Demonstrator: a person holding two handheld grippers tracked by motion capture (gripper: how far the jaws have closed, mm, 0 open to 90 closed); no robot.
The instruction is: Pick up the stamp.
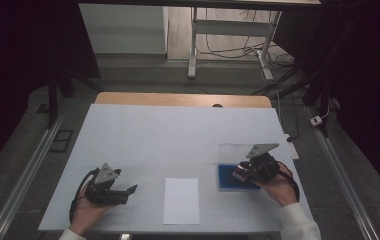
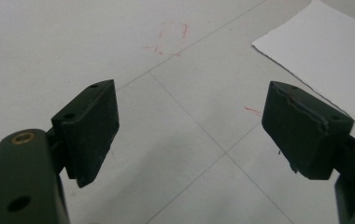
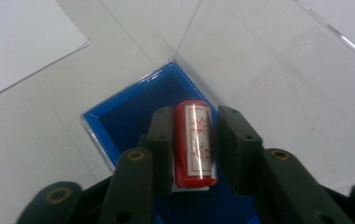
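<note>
Right gripper view: the right gripper (image 3: 195, 142) pinches a red cylindrical stamp with a white label (image 3: 195, 143) between its pads, directly over the blue-lined tray of a clear plastic box (image 3: 119, 121) whose lid (image 3: 269, 60) stands open behind it. Lift straight up, keeping the squeeze even so the smooth barrel cannot roll. Beside the box lies a white paper sheet (image 1: 181, 200); beyond that sheet the left gripper (image 1: 128, 192) rests spread and empty.
</note>
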